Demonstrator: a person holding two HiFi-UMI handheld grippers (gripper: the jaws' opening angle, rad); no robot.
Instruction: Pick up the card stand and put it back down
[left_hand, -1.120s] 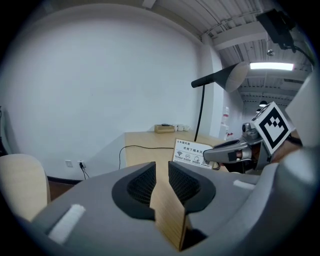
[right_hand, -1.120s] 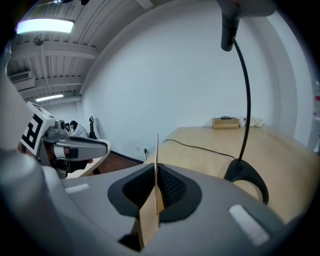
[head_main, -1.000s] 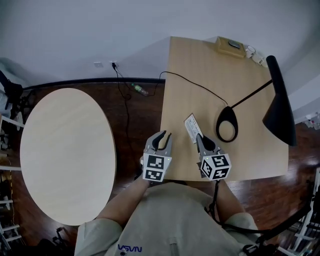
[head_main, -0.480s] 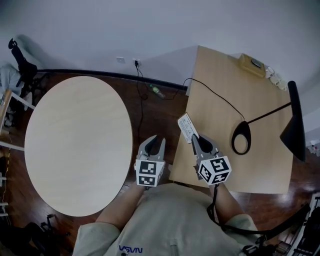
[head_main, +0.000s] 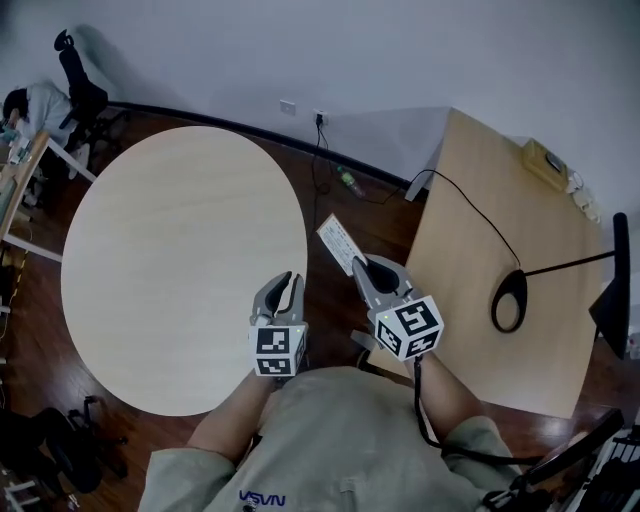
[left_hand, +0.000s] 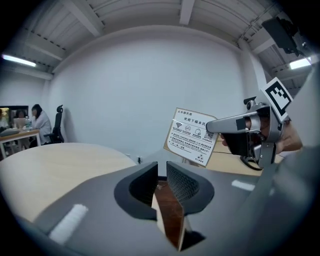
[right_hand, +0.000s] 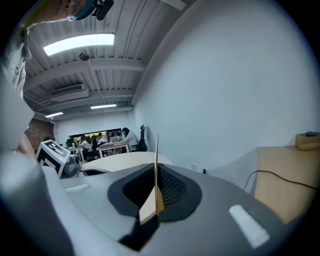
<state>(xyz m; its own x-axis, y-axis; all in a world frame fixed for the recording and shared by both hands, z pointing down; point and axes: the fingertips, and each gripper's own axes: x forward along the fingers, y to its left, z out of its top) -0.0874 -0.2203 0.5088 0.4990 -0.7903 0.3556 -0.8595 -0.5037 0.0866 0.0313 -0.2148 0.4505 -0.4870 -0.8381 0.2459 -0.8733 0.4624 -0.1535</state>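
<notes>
The card stand (head_main: 337, 242) is a white printed card, seen edge-on (right_hand: 157, 165) in the right gripper view. My right gripper (head_main: 362, 268) is shut on its lower end and holds it in the air above the dark floor, between the two tables. From the left gripper view the card's printed face (left_hand: 192, 135) shows, with the right gripper's fingers (left_hand: 231, 122) clamped on its right edge. My left gripper (head_main: 285, 285) hangs beside the round table's edge. Its jaws stand a narrow gap apart around nothing (left_hand: 161, 172).
A large round wooden table (head_main: 150, 250) fills the left. A rectangular wooden table (head_main: 470, 240) stands at the right with a black lamp (head_main: 510, 300), its cable and a small yellowish box (head_main: 548, 160). People sit at a desk (head_main: 20, 120) far left.
The right gripper has carried the card stand leftward off the rectangular table, out over the floor. The left gripper moved left too, and the view swung toward the round table.
</notes>
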